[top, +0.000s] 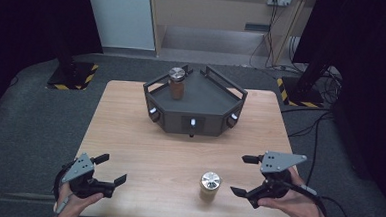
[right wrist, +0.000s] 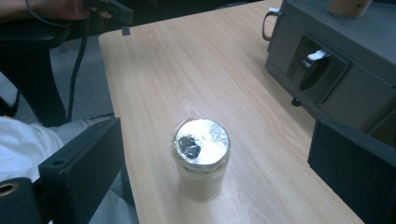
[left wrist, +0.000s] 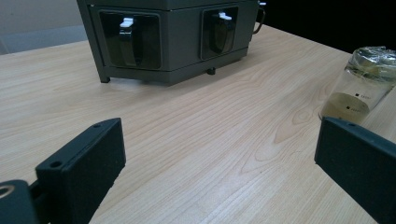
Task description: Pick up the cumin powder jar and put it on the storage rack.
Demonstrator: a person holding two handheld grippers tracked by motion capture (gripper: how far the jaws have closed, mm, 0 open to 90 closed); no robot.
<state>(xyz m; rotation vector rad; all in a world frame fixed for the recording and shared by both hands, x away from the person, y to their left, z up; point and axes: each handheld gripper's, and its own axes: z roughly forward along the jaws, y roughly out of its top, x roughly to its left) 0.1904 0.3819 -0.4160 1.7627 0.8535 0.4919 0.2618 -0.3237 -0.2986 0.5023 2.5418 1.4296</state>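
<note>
Counter (top: pixel 143 151): wooden. Dark tray (top: pixel 206 96) at far middle, brown jar (top: pixel 176 82) upright on it. Left tool (top: pixel 108 170): jaws spread, nothing between. Right tool (top: pixel 244 175): jaws spread, just beside foil-capped jar (top: pixel 210 186), not touching. That jar upright near front edge.

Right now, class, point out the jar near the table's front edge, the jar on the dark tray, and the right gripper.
Front jar (right wrist: pixel 201 142), right gripper view, foil lid.
Tray jar (top: pixel 176 89), high view, brown body.
Right gripper (top: pixel 243 175), high view, between its fingertips.
</note>
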